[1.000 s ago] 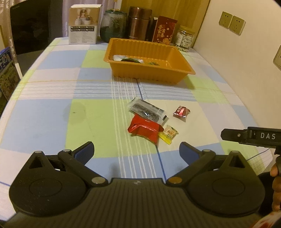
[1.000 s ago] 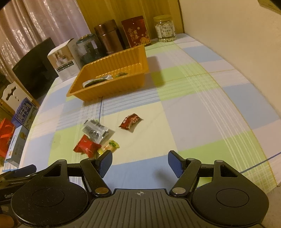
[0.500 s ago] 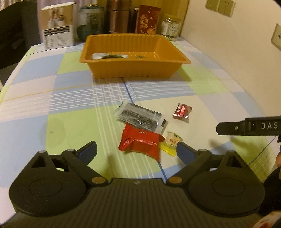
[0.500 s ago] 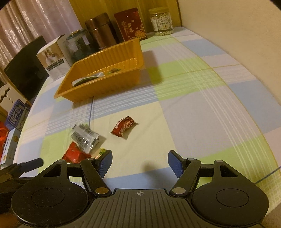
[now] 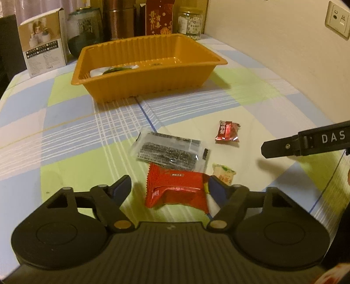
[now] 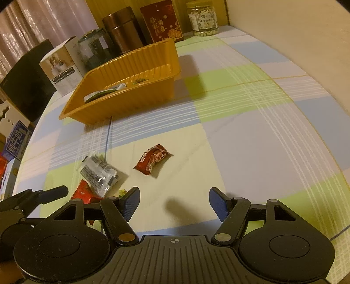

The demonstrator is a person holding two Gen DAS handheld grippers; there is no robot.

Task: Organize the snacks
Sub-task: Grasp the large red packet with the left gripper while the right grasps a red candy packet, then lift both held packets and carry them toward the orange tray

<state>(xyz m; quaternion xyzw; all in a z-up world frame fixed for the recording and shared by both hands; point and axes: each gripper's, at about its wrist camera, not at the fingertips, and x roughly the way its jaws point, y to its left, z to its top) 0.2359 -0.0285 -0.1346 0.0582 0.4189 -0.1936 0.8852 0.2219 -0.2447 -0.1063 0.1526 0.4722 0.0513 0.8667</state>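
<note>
An orange tray [image 5: 148, 85] stands at the back of the checked tablecloth and holds a few wrapped items; it also shows in the right wrist view [image 6: 122, 102]. In front of it lie a red snack packet [image 5: 175, 189], a clear packet of dark snack [image 5: 168, 150], a small dark-red candy [image 5: 227, 132] and a small yellow candy [image 5: 224, 175]. My left gripper [image 5: 169, 189] is open, its jaws on either side of the red packet, low over the table. My right gripper [image 6: 174, 202] is open and empty, short of the dark-red candy [image 6: 153, 159].
A white box [image 5: 42, 41], a dark glass jar [image 5: 86, 28], a copper canister [image 5: 119, 19], a red box [image 5: 159, 17] and a jar of nuts [image 5: 190, 23] line the back edge. A wall runs along the right. Cartons [image 6: 15, 144] stand off the table's left.
My left gripper has moved forward and down until its open jaws flank the red packet. My right gripper has moved forward toward the dark-red candy. Both stayed open.
</note>
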